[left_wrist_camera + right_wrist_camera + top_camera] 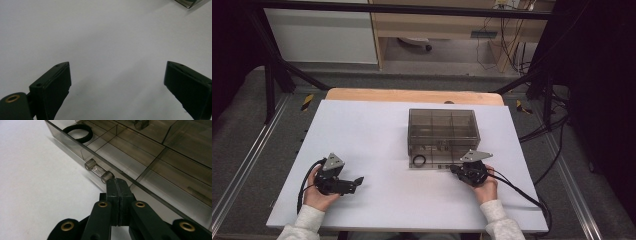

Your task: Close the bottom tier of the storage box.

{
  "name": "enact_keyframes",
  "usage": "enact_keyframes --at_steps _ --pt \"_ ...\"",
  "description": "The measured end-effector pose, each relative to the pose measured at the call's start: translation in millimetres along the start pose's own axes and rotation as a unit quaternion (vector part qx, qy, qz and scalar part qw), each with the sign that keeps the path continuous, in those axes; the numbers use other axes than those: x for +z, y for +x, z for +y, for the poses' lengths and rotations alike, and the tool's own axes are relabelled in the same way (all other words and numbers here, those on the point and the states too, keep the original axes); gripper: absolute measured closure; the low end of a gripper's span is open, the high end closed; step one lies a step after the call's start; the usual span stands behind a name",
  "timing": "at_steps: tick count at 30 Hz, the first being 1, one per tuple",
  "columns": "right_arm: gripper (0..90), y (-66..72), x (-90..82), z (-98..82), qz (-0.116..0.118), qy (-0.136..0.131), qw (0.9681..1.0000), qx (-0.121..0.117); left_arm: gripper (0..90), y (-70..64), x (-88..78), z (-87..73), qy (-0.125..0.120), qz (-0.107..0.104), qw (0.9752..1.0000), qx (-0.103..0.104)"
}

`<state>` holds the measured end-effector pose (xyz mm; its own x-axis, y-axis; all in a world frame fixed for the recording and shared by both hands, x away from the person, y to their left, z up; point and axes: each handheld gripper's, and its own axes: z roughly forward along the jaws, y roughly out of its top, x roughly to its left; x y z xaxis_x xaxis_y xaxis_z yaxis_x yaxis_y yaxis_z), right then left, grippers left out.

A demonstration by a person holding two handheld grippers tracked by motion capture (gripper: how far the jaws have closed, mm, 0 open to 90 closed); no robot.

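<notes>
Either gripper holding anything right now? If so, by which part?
Nothing held. Right gripper is shut empty, tips at the drawer handle; left gripper is open over bare table.

A smoky transparent drawer box [443, 131] stood right of frame centre, bottom drawer [140, 167] pulled out, holding a black ring [78, 131].

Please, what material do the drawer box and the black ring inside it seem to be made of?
The drawer box looks like smoky, glossy clear plastic: its dividers show through the walls. The black ring looks like matte rubber or elastic band, dull with no shine; which of the two I cannot tell.
</notes>
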<state>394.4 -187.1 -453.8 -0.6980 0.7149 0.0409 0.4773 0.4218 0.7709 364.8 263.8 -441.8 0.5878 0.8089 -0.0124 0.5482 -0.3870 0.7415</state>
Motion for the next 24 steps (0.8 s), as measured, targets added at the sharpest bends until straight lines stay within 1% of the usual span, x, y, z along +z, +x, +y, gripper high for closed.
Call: enact_keyframes --at_steps 24 --pt "90.0 -6.0 2.4 3.3 -0.003 -0.003 1.0 0.007 7.2 0.0 0.8 0.1 0.002 -0.001 1.0 0.001"
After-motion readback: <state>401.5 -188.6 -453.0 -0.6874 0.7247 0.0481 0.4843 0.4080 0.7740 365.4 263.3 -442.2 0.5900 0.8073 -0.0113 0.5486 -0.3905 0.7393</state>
